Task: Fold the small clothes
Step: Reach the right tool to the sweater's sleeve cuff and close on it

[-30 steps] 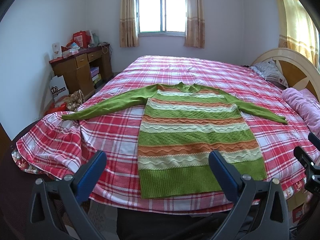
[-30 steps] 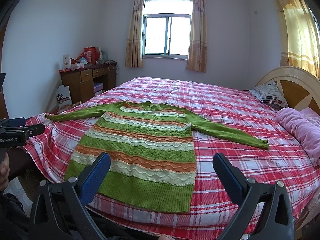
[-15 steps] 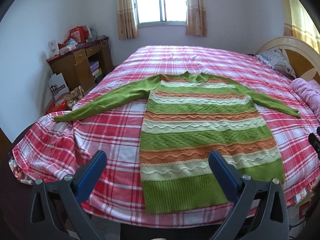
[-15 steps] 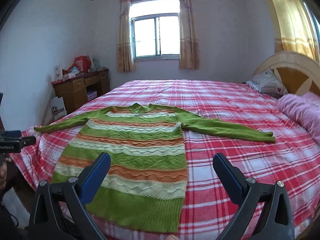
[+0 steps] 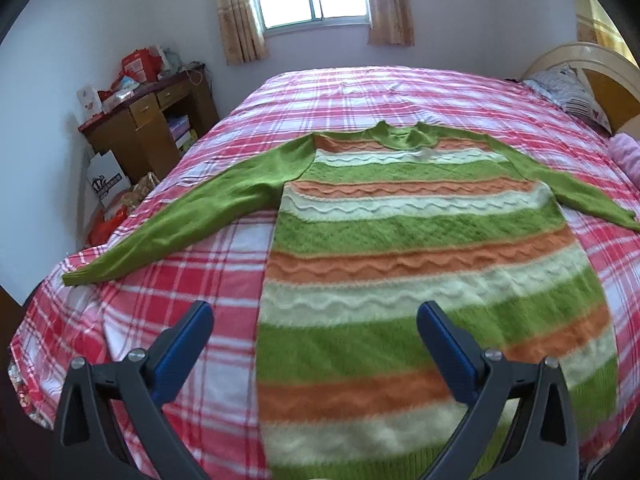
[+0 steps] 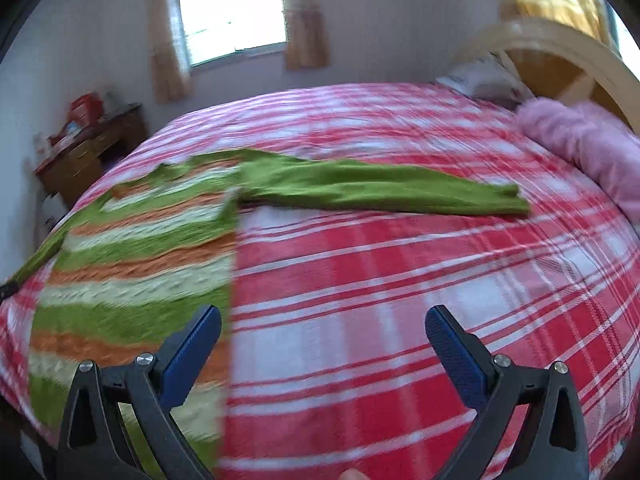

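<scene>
With the striped sweater (image 5: 420, 264) flat on the plaid bedspread (image 6: 400, 300), both jaws gaping empty, the right gripper (image 6: 323, 340) should pinch the sleeve cuff (image 6: 514, 202) at one o'clock, the left gripper (image 5: 314, 336) mirroring.

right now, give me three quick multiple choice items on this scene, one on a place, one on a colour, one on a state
1. Where does the sweater lie?
A. on the desk
B. on the plaid bedspread
C. on the floor

2. What colour are both sleeves?
A. green
B. orange
C. pink

3. How do the left gripper and right gripper stand?
A. both shut on the sweater
B. one open, one shut
C. both open, holding nothing

Answers: 1 B, plaid shows all around it; 2 A, each outstretched sleeve is plain green; 3 C, blue pads stand wide apart in each view.
</scene>
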`<state>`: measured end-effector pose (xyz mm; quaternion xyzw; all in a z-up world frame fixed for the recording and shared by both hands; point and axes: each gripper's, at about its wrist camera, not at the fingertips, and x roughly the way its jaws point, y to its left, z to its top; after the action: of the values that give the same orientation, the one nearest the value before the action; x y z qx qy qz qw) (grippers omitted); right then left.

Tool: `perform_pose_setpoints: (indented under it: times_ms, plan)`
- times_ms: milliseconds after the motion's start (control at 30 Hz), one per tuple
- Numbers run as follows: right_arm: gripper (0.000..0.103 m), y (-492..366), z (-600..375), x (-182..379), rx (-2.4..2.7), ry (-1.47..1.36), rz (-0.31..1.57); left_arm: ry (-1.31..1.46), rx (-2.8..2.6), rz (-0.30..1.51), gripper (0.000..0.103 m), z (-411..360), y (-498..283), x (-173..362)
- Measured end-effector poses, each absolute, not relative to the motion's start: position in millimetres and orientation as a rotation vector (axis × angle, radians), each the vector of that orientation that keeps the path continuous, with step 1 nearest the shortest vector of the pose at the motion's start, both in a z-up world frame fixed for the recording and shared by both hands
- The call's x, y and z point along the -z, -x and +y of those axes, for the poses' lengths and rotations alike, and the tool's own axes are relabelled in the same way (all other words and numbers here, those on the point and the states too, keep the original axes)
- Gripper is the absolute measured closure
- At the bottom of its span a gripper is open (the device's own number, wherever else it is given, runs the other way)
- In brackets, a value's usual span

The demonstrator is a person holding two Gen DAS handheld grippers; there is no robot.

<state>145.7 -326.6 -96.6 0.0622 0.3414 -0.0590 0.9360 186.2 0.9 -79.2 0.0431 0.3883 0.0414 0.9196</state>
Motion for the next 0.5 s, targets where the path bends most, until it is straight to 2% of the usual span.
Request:
perform_pose_setpoints:
  times_ms: [500]
  plan:
    - [0.001, -227.2, -512.3, 101.2, 0.418, -0.322, 0.731, -0.075, -0.168, 0.824, 0.000, 1.8, -289.3, 112.2]
